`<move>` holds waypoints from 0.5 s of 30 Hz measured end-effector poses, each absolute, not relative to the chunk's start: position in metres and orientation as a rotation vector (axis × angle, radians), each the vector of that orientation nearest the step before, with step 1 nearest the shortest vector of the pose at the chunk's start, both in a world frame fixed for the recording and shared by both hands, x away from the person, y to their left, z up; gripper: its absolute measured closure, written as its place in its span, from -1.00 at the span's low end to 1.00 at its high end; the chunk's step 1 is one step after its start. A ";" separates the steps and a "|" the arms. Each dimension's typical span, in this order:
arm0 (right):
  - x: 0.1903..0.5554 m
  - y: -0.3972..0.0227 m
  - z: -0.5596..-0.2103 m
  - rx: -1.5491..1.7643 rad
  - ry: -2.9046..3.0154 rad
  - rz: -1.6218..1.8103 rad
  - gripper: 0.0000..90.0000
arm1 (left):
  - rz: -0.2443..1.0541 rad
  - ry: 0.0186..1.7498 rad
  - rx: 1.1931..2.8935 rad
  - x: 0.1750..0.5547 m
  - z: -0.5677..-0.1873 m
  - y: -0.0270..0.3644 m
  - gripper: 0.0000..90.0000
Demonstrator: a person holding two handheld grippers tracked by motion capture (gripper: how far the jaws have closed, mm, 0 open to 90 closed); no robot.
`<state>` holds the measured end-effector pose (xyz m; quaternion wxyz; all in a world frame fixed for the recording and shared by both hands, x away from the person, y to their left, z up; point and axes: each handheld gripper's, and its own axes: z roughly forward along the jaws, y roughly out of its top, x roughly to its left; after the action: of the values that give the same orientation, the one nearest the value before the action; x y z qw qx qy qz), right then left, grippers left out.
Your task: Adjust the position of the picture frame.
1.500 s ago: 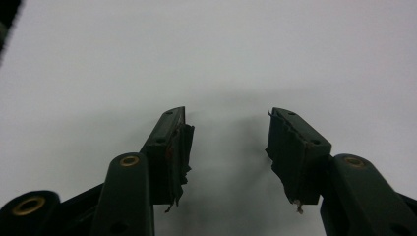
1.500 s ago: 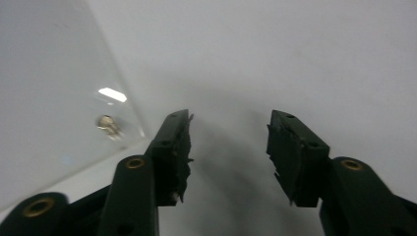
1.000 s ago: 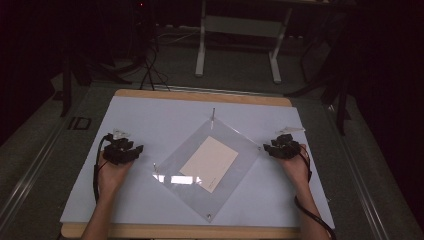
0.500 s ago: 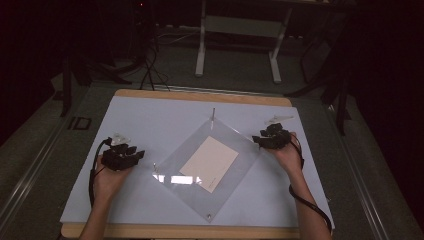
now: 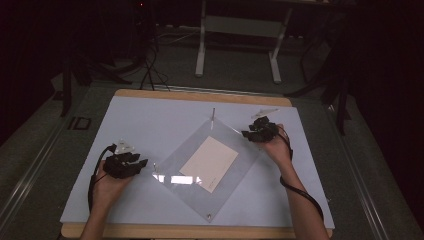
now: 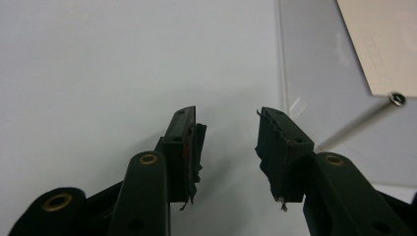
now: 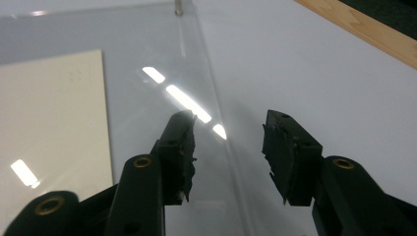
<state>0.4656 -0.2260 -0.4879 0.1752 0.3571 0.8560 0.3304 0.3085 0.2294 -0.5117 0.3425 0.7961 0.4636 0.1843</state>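
Observation:
A clear acrylic plate [image 5: 235,165] lies cornerwise on the white sheet, with a cream card [image 5: 209,159] at its middle. Thin metal posts stand at its far corner [image 5: 213,112] and left corner [image 5: 155,165]. My left gripper [image 5: 141,163] rests open on the sheet just left of the plate. In the left gripper view its jaws [image 6: 228,142] are apart over bare sheet, with the plate edge [image 6: 282,69] and a post [image 6: 361,119] ahead to the right. My right gripper [image 5: 248,134] is open at the plate's upper right edge. In the right gripper view its jaws [image 7: 228,147] straddle that edge [image 7: 216,98].
The white sheet [image 5: 165,120] covers a wooden table whose rim [image 5: 200,95] shows at the far side. A third post [image 5: 208,217] marks the plate's near corner. Dark floor, cables and a stand's legs [image 5: 237,55] lie beyond the table.
My right gripper has moved left and away from the person, up to the plate's upper right edge. My left gripper has drawn back slightly toward the person.

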 end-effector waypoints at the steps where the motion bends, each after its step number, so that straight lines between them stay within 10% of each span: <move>1: 0.467 -0.224 -0.488 1.015 2.426 0.946 0.22 | 0.475 1.196 2.073 0.308 -0.512 0.229 0.31; 15: 0.481 -0.199 -0.483 0.962 2.447 0.973 0.21 | 0.431 1.100 2.100 0.291 -0.513 0.219 0.29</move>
<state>0.4815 -0.1995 -0.4834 0.1681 0.3381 0.8605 0.3421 0.2915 0.2192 -0.5132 0.3578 0.8139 0.4262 0.1671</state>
